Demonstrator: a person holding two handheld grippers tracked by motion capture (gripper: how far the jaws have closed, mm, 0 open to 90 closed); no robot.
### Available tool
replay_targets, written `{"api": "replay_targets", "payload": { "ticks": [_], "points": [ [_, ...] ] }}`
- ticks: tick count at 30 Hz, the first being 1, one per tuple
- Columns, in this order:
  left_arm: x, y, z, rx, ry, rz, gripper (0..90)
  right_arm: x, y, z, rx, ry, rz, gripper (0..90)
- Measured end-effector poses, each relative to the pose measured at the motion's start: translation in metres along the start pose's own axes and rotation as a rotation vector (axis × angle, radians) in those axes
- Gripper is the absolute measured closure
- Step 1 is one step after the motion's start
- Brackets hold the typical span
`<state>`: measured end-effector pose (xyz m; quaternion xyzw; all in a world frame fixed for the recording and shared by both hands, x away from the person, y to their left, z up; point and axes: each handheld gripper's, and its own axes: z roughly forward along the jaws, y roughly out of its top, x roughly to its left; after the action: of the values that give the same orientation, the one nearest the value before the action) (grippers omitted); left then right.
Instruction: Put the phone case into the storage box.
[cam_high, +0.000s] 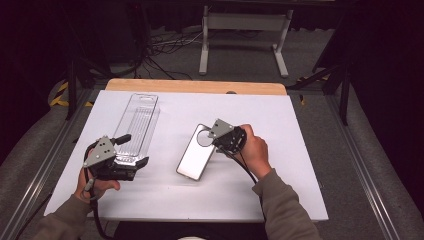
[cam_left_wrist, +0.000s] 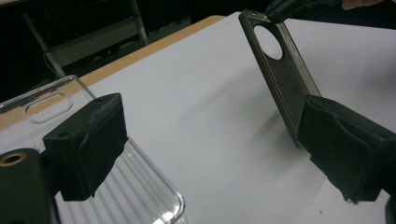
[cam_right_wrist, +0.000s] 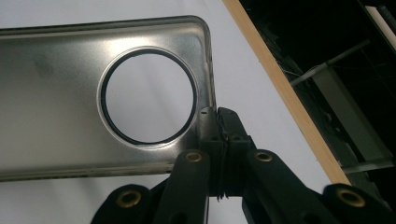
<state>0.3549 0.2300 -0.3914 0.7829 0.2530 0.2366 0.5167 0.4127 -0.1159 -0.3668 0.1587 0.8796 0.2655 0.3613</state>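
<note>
Precariously, your right gripper (cam_right_wrist: 219, 122) pinches the phone case (cam_high: 196, 152) by its rim, tilted off the table (cam_high: 280, 190) centre; the left gripper (cam_left_wrist: 210, 154), spread at eight o'clock, offers no support should it slip.

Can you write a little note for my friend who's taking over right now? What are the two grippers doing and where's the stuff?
Right gripper: shut on the top edge of the phone case, tilting it up off the white table.
Left gripper: open, holding nothing, jaws by the near end of the clear plastic tray.
Done: case gripped and lifted at one end.
Left: the tray is not yet held; bringing case and tray together is probably next.
</note>
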Motion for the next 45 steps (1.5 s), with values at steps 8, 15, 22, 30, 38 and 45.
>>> {"api": "replay_targets", "payload": {
  "ticks": [8,15,22,30,38,45],
  "points": [
    [-0.007,0.027,0.022,-0.029,-0.04,0.026,11.2,0.013,0.008,-0.011,-0.06,-0.051,-0.039,89.7],
    [-0.013,0.042,0.033,-0.053,-0.076,0.009,12.5,0.028,0.015,-0.017,-0.097,-0.069,-0.083,89.7],
    [-0.021,0.053,0.05,-0.014,-0.089,0.012,15.9,0.042,0.023,-0.021,-0.14,-0.084,-0.125,89.7],
    [-0.018,0.062,0.061,0.022,-0.092,0.007,19.5,0.049,0.026,-0.031,-0.197,-0.18,-0.174,89.7],
    [-0.02,0.069,0.071,0.042,-0.103,0.009,32.7,0.054,0.026,-0.033,-0.214,-0.226,-0.217,89.7],
    [-0.017,0.071,0.073,0.049,-0.123,-0.017,47.4,0.062,0.031,-0.037,-0.23,-0.28,-0.28,89.7]
  ]
}}
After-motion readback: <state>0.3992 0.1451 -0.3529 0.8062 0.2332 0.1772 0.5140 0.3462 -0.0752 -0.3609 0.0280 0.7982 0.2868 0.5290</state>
